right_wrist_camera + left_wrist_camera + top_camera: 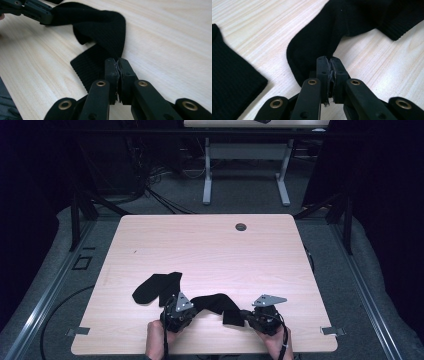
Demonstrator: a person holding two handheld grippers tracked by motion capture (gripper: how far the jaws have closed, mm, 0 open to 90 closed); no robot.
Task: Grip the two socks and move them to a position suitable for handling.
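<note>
A black sock (215, 303) lies bunched near the table's front edge, stretched between my two grippers. My left gripper (192, 306) is shut on its smooth toe end; the left gripper view has the fabric (324, 37) pinched between the closed jaws (330, 60). At the ribbed cuff end my right gripper (243, 314) is also shut, with cloth (105, 27) clamped at its tips (117, 61). The left gripper (47, 17) appears far off in that view. A second black sock (156, 287) lies flat just left of the left gripper, its ribbed part (229, 75) beside the jaws.
The light wooden table (210, 245) has a round cable hole (241, 226) near its far edge. Both hands rest at the front edge. Beyond stands another table on white legs (207, 175), with cables on the grey floor.
</note>
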